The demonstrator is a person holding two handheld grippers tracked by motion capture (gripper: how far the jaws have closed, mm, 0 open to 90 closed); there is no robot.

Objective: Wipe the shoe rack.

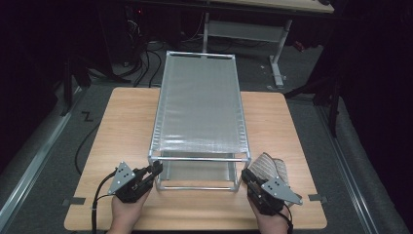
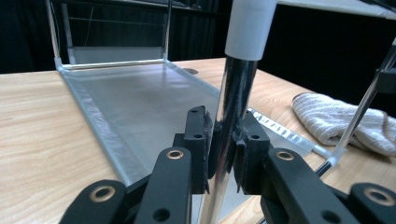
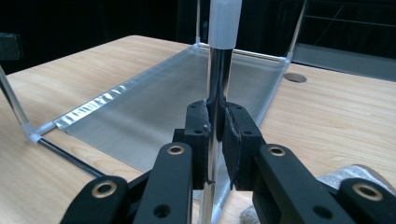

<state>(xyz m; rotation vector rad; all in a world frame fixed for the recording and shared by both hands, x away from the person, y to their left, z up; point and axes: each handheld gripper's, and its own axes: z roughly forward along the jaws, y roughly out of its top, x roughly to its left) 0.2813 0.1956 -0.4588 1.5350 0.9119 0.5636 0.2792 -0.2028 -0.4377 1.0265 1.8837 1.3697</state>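
Hands, two, at the near table edge in the high view, each bearing a black gripper. Left gripper (image 1: 155, 170): jaws closed on the near left upright post (image 1: 157, 171) of a two-tier rack (image 1: 199, 105). Right gripper (image 1: 246, 175): jaws closed on the near right upright post (image 1: 239, 173). Rack: chrome tube frame, silvery mesh-fabric shelves above and below, standing lengthwise down the middle of the wooden table (image 1: 122, 126), far end overhanging the table's far edge. Striped cloth (image 1: 272, 165): folded, on the table just right of the rack, beside the right gripper. Floor beyond: grey, with dark cables.

Left gripper view. Left gripper (image 2: 224, 154): both pads pressed against a chrome post (image 2: 233, 102) that rises between them, topped by a white plastic connector (image 2: 247, 28). Lower shelf (image 2: 140, 102): grey fabric, stretching away behind the post. Cloth (image 2: 336, 116): off-white with stripes, lying on the table at right, past the shelf edge.

Right gripper view. Right gripper (image 3: 215, 140): pads clamped on a chrome post (image 3: 218, 79), white connector (image 3: 225, 23) above. Lower shelf (image 3: 187, 93): grey fabric, running to the far corner joints. Table hole (image 3: 295, 77): round, at right of the shelf.
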